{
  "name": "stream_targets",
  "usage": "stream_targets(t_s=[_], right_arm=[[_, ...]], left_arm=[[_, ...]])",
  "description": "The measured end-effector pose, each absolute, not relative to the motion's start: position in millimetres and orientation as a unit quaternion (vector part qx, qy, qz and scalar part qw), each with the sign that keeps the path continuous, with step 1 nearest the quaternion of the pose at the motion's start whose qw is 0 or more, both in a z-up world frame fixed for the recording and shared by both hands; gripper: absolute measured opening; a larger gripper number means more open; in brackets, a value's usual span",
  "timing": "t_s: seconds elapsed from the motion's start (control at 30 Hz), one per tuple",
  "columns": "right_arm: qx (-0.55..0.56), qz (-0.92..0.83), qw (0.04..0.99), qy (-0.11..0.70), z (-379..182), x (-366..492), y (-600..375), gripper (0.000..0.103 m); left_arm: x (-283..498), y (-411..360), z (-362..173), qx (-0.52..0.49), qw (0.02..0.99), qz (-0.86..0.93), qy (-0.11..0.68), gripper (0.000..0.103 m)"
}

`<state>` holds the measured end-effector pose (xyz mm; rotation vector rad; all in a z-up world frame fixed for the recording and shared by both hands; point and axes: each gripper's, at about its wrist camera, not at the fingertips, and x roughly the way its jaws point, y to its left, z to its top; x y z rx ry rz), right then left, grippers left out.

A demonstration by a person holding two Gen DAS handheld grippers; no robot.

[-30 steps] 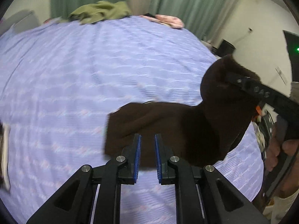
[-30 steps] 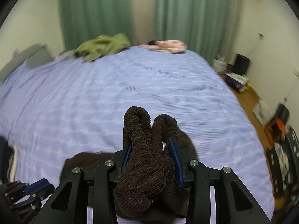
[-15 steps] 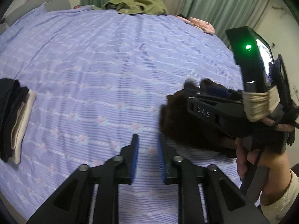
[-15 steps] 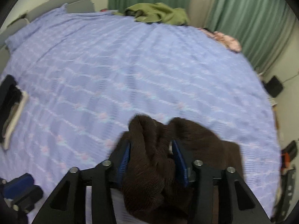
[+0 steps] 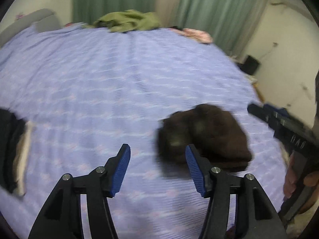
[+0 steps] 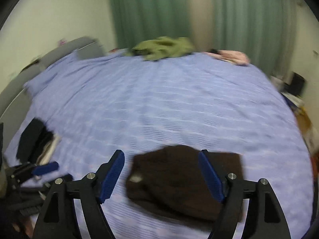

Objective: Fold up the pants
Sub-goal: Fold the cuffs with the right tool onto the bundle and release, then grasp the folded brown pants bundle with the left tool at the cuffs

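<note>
The dark brown pants (image 5: 207,137) lie folded in a compact bundle on the lavender bedspread (image 5: 111,83). My left gripper (image 5: 157,167) is open and empty, just left of and nearer than the bundle. My right gripper (image 6: 161,173) is open and empty, hovering above the pants (image 6: 183,181), which show between its fingers. The right gripper's black body (image 5: 289,133) shows at the right edge of the left wrist view. The left gripper (image 6: 39,169) shows at the lower left of the right wrist view.
A stack of folded dark and cream clothes (image 5: 14,151) lies at the bed's left edge, also in the right wrist view (image 6: 37,141). Green clothing (image 5: 127,21) and a pink item (image 5: 197,34) sit at the far end. Green curtains hang behind.
My right gripper opened and let go of the brown pants, which now lie folded on the bed. My left gripper opened wide. Both views are blurred by motion.
</note>
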<state>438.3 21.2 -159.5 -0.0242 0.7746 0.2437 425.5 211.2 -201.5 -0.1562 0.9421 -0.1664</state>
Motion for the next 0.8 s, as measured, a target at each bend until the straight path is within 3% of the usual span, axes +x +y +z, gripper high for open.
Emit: stream_targets(t_s=[0.23, 0.5, 0.6, 0.67, 0.7, 0.8], right_arm=[[0.058, 0.009, 0.901, 0.431, -198.8, 423.7, -98.3, 0.077], [0.127, -0.018, 0.877, 0.462, -244.8, 422.8, -141.3, 0.077], [0.148, -0.014, 0.867, 0.475, -261.1, 425.3, -148.2, 0.077], [0.165, -0.007, 0.860, 0.482, -270.2, 427.1, -150.1, 0.077], [0.168, -0.006, 0.858, 0.484, -272.9, 427.8, -150.7, 0.077], [0.172, -0.001, 0.853, 0.493, -278.0, 428.4, -150.2, 0.077]], left_arm=[[487.7, 132.4, -217.3, -0.042, 0.870, -0.178, 0.458, 0.059], [544.5, 104.2, -263.4, -0.087, 0.830, -0.183, 0.519, 0.055], [553.8, 104.1, -282.6, -0.127, 0.806, -0.186, 0.548, 0.047], [558.0, 100.9, -295.1, -0.148, 0.785, -0.190, 0.570, 0.034], [558.0, 100.2, -298.6, -0.153, 0.780, -0.189, 0.576, 0.020], [542.4, 107.3, -278.9, -0.178, 0.794, -0.203, 0.545, 0.018]])
